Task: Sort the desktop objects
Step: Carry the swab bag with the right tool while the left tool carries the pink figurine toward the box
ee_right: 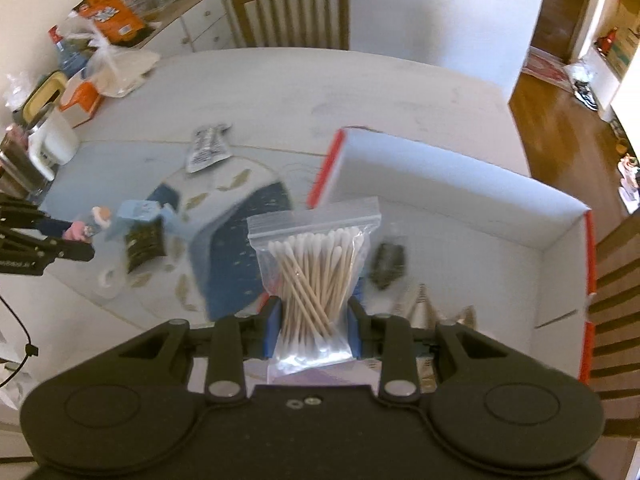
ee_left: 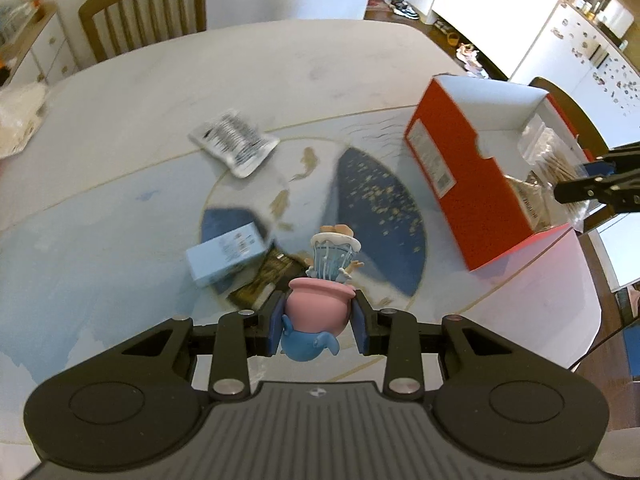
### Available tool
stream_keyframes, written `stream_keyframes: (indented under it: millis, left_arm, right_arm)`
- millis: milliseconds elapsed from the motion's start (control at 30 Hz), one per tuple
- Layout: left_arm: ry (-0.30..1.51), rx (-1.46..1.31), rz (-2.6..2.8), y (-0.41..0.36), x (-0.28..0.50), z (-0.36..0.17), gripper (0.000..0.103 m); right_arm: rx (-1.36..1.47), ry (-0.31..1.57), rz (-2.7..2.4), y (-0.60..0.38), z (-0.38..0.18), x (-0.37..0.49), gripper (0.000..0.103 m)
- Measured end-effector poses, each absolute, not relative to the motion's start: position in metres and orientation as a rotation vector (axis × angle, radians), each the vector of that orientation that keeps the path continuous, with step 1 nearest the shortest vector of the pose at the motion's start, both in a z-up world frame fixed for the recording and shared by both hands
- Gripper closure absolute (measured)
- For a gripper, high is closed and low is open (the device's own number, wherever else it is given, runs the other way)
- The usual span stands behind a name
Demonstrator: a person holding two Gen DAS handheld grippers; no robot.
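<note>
Through the left wrist camera, the left gripper is pinching a small figurine by its pink pot-shaped middle, jaws pressed against both sides, holding it above the surface. Just beyond it a light blue box is lying partly over a dark packet; farther off, a silver sachet is resting flat. To the right, the red box is standing open, and the right gripper is reaching over it with a bag.

Through the right wrist camera, the right gripper is squeezing a clear zip bag of cotton swabs, jaws closed on its lower part, over the near edge of the red box. Inside the box a dark packet is lying, too blurred to tell more. At the left edge the left gripper is carrying the figurine beside the light blue box. A wooden chair is standing behind the surface.
</note>
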State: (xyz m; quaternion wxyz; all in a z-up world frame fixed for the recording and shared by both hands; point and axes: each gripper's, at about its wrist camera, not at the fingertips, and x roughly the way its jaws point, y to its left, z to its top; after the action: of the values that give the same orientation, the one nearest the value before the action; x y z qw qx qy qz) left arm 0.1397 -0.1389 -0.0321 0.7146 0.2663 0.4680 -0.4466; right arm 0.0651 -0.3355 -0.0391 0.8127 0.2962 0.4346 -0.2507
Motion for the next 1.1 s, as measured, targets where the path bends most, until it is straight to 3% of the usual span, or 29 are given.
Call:
stream_keyframes:
  millis: [667,1100]
  left_arm:
    - [0.938,0.675,-1.201,-0.256,0.067,-0.006,0.07]
    - [0.954,0.753,-1.337,-0.32,0.031,-0.026,0.07]
  right_arm:
    - [0.64,0.961,-0.604,-0.388,-0.072,0.02,0.071]
    - [0.659,0.992,-0.633,-0.408,-0.097,0.007,0.071]
